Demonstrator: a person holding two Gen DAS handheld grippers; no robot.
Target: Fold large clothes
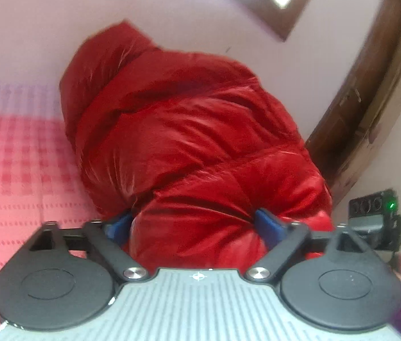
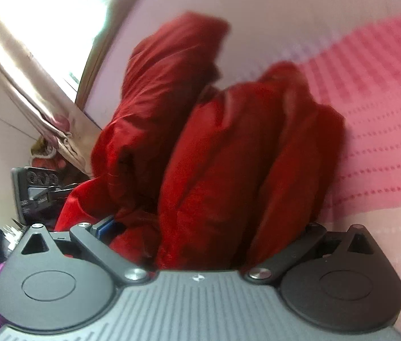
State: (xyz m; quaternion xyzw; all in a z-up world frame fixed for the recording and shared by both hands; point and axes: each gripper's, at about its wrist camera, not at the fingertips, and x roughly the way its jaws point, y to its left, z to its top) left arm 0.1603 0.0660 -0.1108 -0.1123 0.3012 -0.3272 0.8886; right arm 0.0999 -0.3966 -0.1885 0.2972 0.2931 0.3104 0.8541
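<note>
Bulk of glossy red puffer jacket (image 1: 189, 130) is pinched between left gripper (image 1: 194, 227) jaws, extending ahead; right gripper (image 2: 209, 238) jaws likewise clamped on its folds.

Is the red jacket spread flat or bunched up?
Bunched up: the red jacket rises in a puffy heap off the pink bedcover, thick folds between both tongs.

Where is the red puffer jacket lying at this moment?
The red puffer jacket lies bunched on the pink checked bedcover, filling the middle of both wrist views, its near edge between the fingers of the left gripper and the right gripper.
</note>
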